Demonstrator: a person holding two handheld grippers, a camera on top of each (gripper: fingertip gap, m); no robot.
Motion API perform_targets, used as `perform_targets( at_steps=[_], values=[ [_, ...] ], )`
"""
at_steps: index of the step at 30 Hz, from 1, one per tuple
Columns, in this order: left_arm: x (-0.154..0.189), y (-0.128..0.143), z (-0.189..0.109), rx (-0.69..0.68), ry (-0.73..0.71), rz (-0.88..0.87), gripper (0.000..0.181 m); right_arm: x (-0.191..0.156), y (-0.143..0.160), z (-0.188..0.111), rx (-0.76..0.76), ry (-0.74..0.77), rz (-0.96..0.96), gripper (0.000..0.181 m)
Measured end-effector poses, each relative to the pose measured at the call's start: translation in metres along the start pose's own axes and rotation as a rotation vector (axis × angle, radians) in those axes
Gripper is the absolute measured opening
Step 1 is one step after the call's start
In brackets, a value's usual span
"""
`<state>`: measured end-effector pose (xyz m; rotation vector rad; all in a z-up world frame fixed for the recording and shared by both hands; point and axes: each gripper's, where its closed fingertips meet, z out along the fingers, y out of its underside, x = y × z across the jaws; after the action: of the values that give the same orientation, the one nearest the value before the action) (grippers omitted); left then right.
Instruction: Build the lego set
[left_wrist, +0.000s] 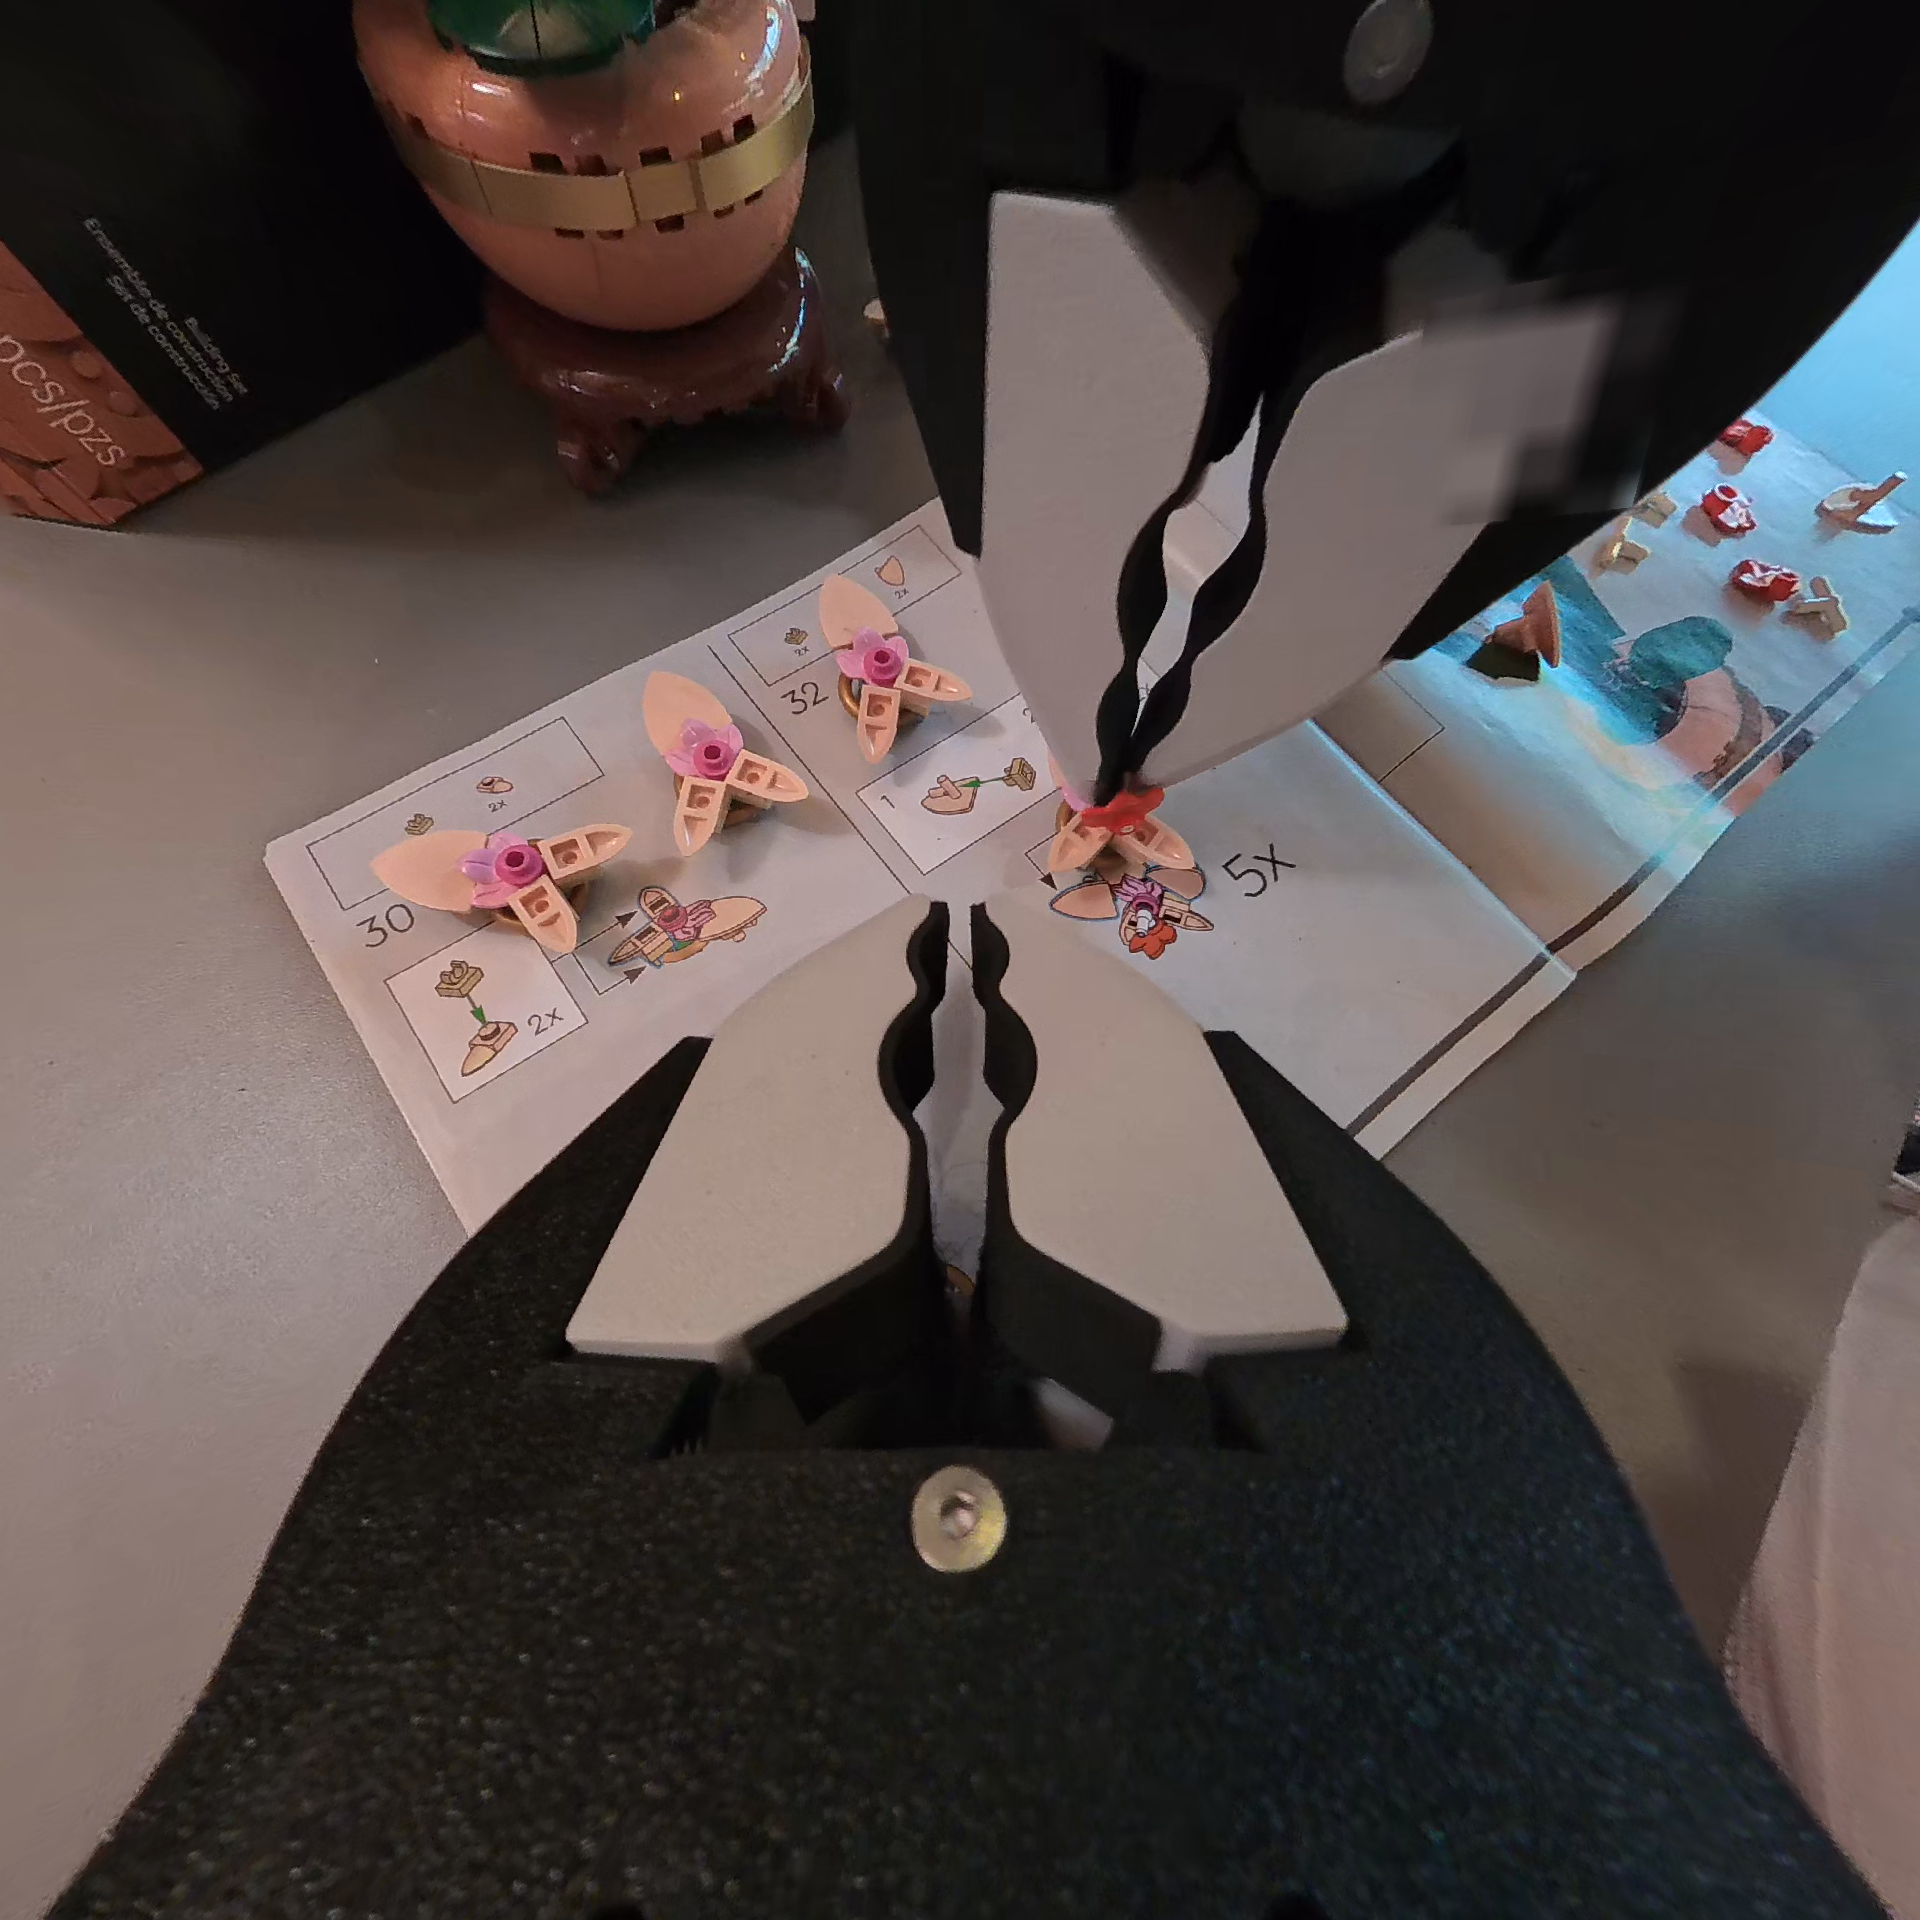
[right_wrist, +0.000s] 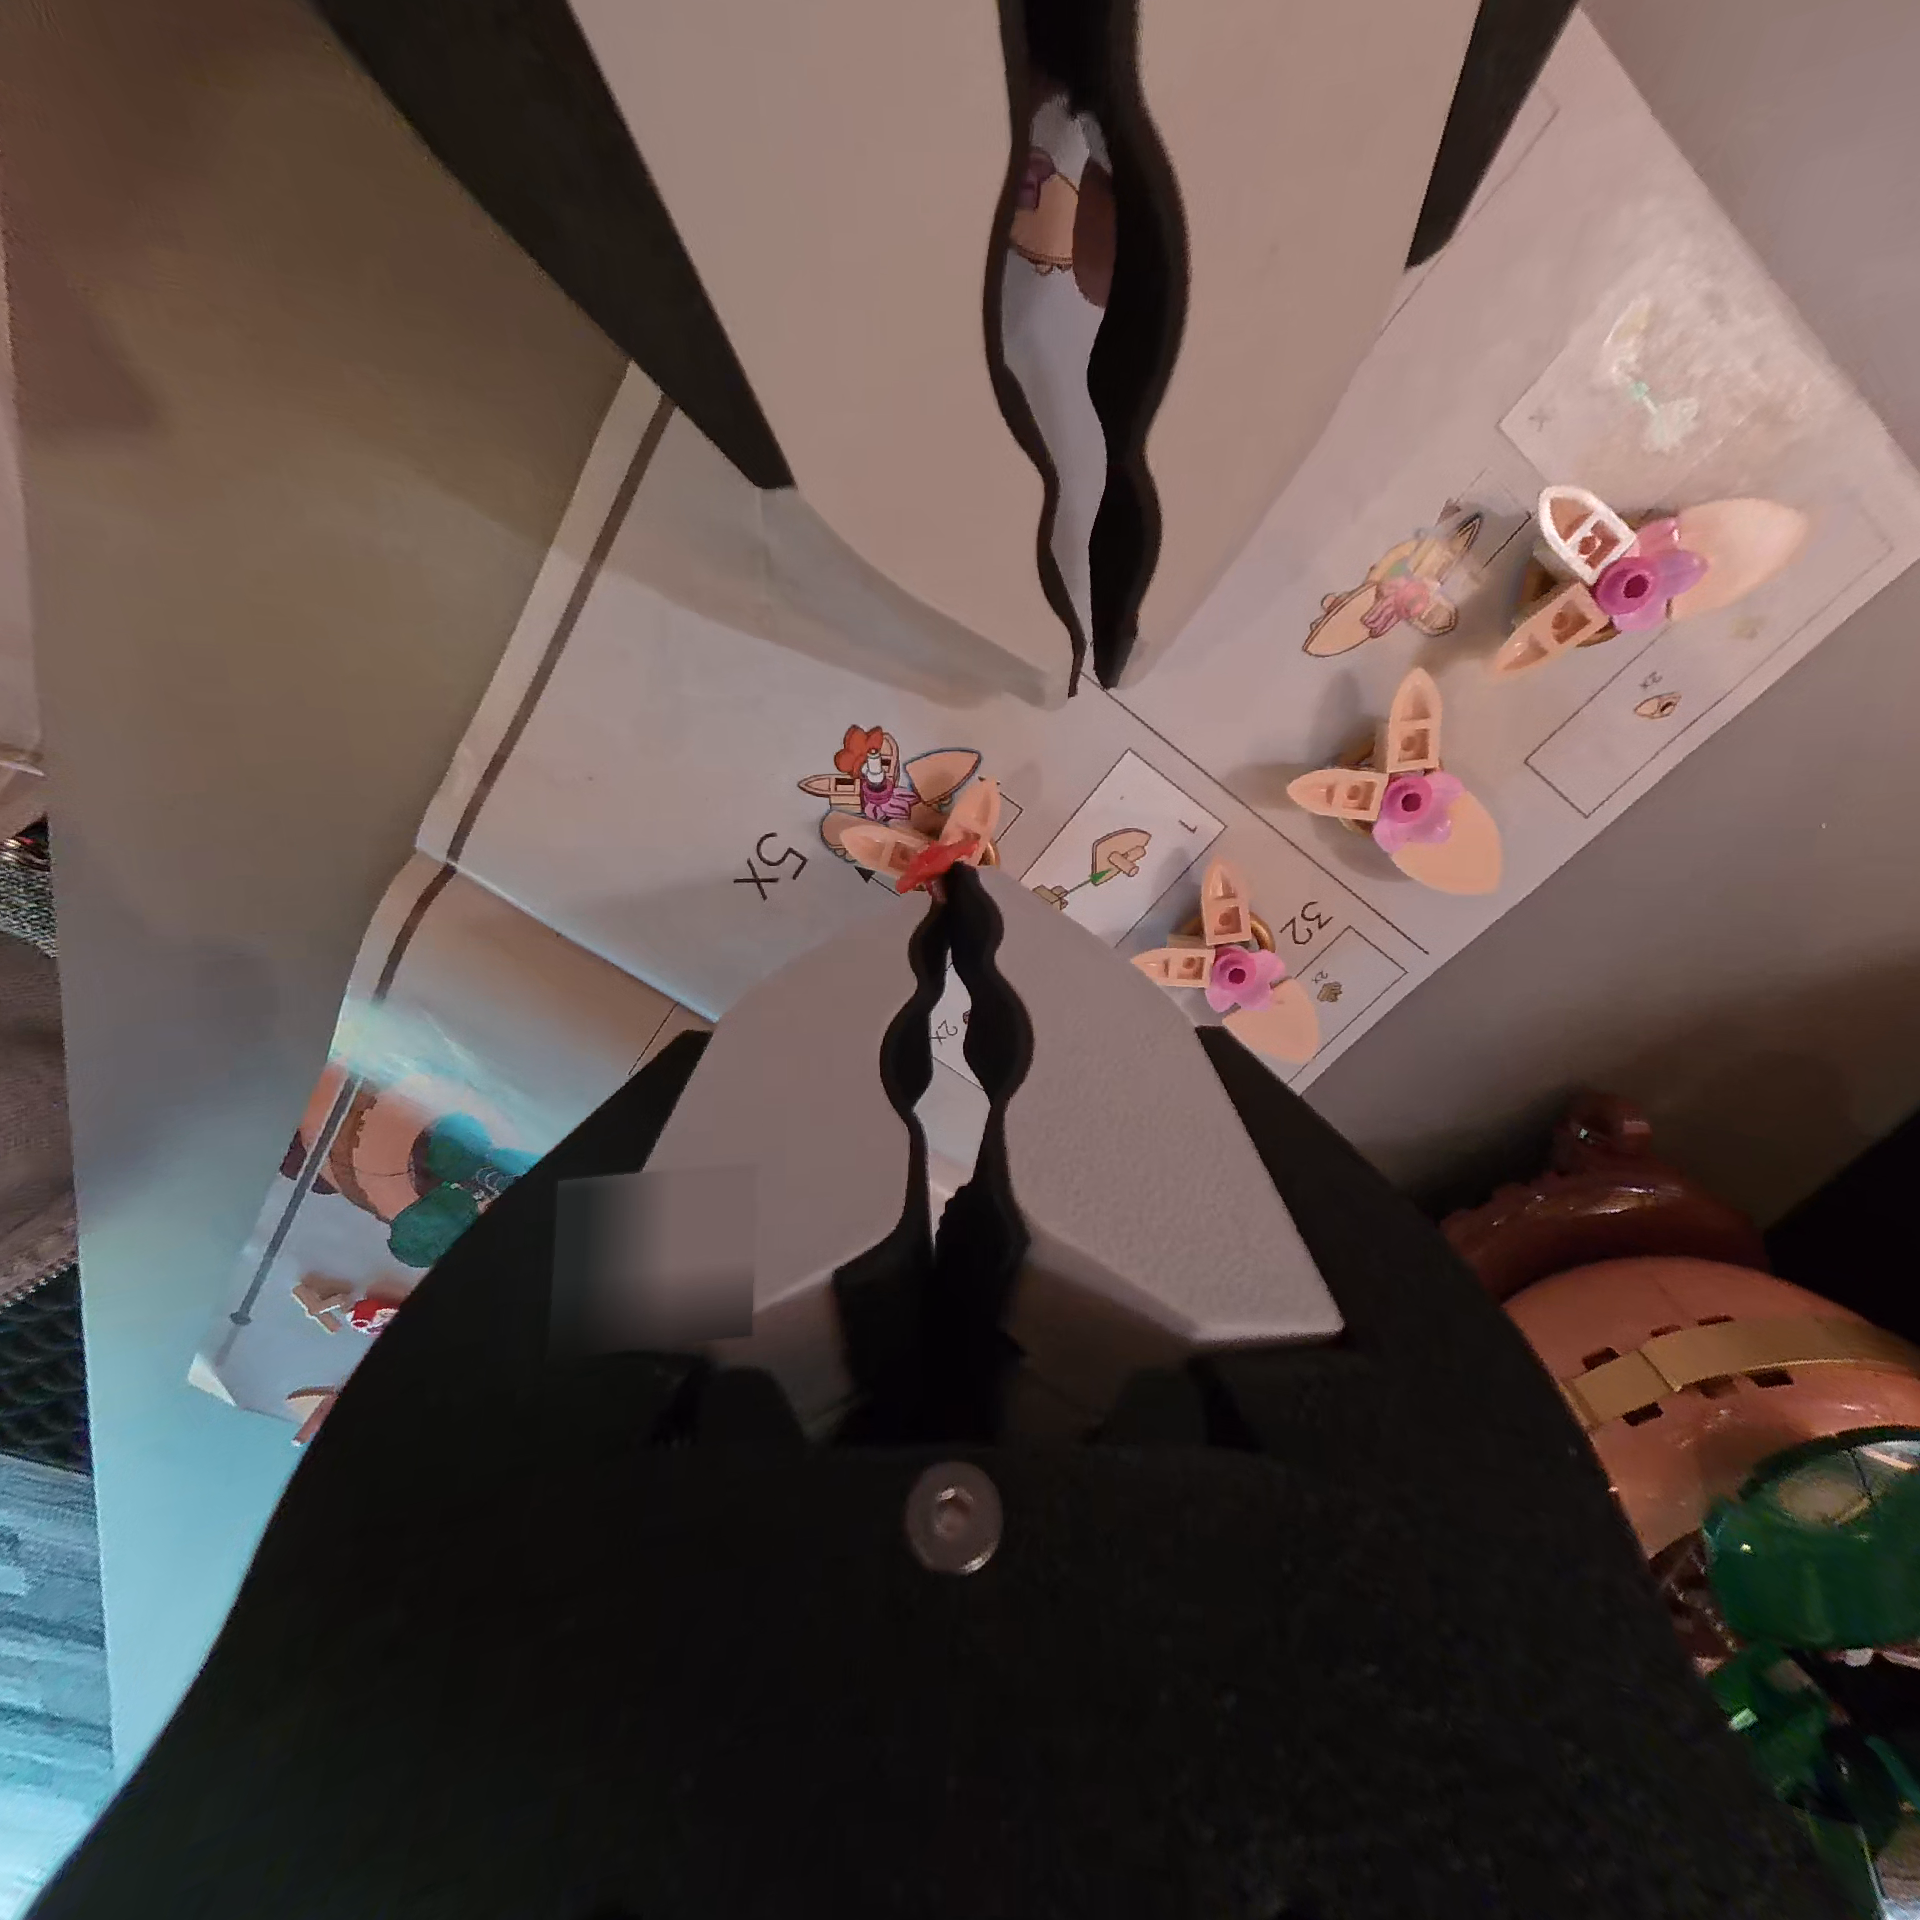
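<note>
My right gripper (right_wrist: 951, 878) is shut on a small red flower piece (right_wrist: 928, 860) and holds it on top of a tan petal flower (right_wrist: 971, 816) that rests on the open instruction booklet (right_wrist: 644, 748). In the left wrist view the right gripper (left_wrist: 1120, 774) comes down from above onto the same red piece (left_wrist: 1127, 808) and flower (left_wrist: 1091, 847). My left gripper (left_wrist: 958, 914) is shut and empty, just in front of that flower. Three more tan flowers with pink centres (left_wrist: 499, 883) (left_wrist: 717, 769) (left_wrist: 883, 665) lie on the booklet (left_wrist: 1351, 935) to the left.
A pink and gold vase model (left_wrist: 623, 208) on a brown stand and a dark box (left_wrist: 104, 312) stand at the back left. Loose red pieces (left_wrist: 1727, 509) and tan pieces (left_wrist: 1818, 608) lie at the right. A person's pale clothing (left_wrist: 1849, 1558) is at the right edge.
</note>
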<state>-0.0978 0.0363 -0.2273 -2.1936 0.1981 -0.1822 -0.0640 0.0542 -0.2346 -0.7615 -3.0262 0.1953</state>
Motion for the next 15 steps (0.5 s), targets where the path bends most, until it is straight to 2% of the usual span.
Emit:
perform_targets(
  at_steps=[1, 9, 13, 15],
  values=[
    [0.0, 0.0, 0.0, -0.002, 0.002, -0.002, 0.004, 0.0, 0.0, 0.0, 0.008, -0.005, 0.003, 0.001],
    [-0.001, -0.005, -0.004, 0.045, -0.002, -0.012, 0.01, -0.008, -0.005, -0.002, 0.075, -0.029, -0.004, 0.002],
    [-0.004, -0.008, -0.015, 0.102, -0.027, -0.015, 0.011, -0.01, -0.008, -0.012, 0.144, 0.061, -0.186, 0.002],
    [-0.001, -0.01, -0.025, 0.148, 0.0, -0.043, 0.014, -0.008, -0.015, -0.026, 0.205, 0.195, -0.332, 0.002]
  ],
)
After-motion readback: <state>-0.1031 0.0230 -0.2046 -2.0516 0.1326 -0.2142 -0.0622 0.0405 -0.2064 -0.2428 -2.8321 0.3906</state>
